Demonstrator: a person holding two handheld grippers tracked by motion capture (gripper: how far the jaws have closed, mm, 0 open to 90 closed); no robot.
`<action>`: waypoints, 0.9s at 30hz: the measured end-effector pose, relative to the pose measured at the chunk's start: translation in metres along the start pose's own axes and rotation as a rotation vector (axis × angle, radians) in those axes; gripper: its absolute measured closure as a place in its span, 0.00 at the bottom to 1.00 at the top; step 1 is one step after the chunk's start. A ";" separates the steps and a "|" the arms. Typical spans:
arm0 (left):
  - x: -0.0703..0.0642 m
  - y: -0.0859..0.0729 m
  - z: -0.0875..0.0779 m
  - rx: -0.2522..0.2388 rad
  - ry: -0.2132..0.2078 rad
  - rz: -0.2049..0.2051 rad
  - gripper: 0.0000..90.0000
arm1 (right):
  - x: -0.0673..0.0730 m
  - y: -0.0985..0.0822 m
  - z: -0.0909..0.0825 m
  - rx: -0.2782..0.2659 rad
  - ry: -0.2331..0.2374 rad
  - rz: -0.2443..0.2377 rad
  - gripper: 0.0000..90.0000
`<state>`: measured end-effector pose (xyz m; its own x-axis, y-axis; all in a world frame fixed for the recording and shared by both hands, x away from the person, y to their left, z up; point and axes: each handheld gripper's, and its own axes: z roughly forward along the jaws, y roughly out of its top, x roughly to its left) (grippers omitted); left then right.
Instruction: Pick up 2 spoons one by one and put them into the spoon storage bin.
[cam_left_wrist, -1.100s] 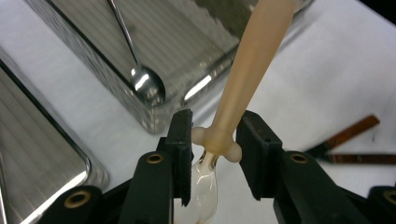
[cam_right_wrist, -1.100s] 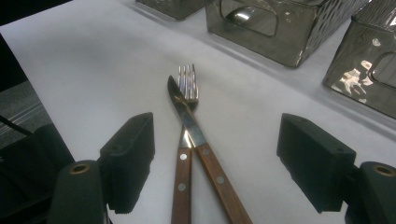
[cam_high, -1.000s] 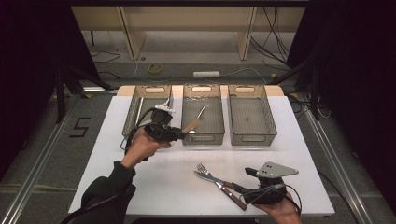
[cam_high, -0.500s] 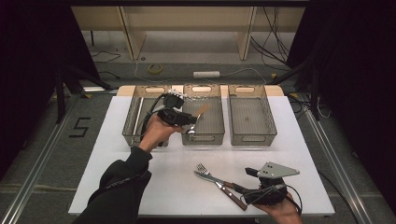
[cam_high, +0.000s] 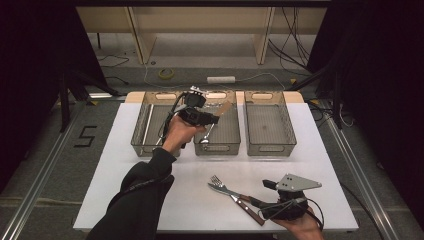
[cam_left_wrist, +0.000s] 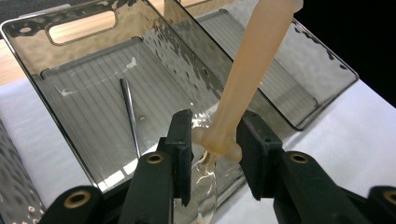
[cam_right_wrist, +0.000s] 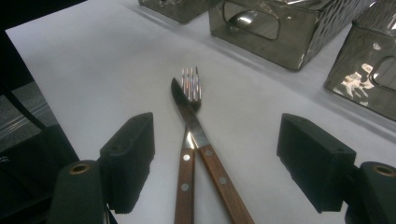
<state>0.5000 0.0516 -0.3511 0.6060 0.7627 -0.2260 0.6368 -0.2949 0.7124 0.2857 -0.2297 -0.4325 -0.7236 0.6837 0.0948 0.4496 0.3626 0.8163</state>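
Reaching over the far half of the white surface (cam_high: 125, 175), the left tongs (cam_high: 216, 119) are closed on a pale plastic utensil (cam_left_wrist: 245, 70), gripping it at the narrow neck where its handle flares out; what lies below that neck is clear and glossy and mostly hidden between the jaws and cut off by the bottom edge of the left gripper view, so I cannot tell what kind of head it has. Its handle points up and away from the tongs, toward the far right in the high view, where it shows as a tan sliver (cam_high: 224, 108) tilted over the middle bin (cam_high: 218, 148). Three smoky translucent bins stand side by side along the far edge: the left bin (cam_high: 145, 147), the middle one and the right bin (cam_high: 270, 148). A thin metal rod-like handle (cam_left_wrist: 130, 114) lies on the middle bin's ribbed floor, its near end lost behind the left jaw. Something metallic lies in the left bin, too blurred to name. At the near right, the right tongs (cam_high: 256, 202) hang wide apart, holding nothing, just above the surface. Between and ahead of their jaws lie a fork (cam_right_wrist: 189, 93) and a knife (cam_right_wrist: 196, 130) with wooden riveted handles, crossed, the knife over the fork, tips pointing far-left toward the bins; both handles are cut off at the bottom of the right gripper view.
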 end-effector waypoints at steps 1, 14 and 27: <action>0.001 0.001 0.002 0.000 0.004 -0.004 0.74 | 0.000 0.000 0.000 0.000 0.000 0.000 0.32; 0.005 0.007 0.020 -0.025 0.022 -0.060 0.74 | 0.000 0.000 0.000 -0.001 0.005 0.000 0.32; 0.015 0.003 0.037 -0.009 0.050 -0.106 0.74 | 0.000 0.000 0.000 0.001 0.006 -0.002 0.32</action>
<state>0.5282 0.0409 -0.3769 0.5109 0.8172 -0.2668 0.6915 -0.2063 0.6923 0.2855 -0.2296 -0.4330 -0.7279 0.6788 0.0964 0.4483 0.3649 0.8160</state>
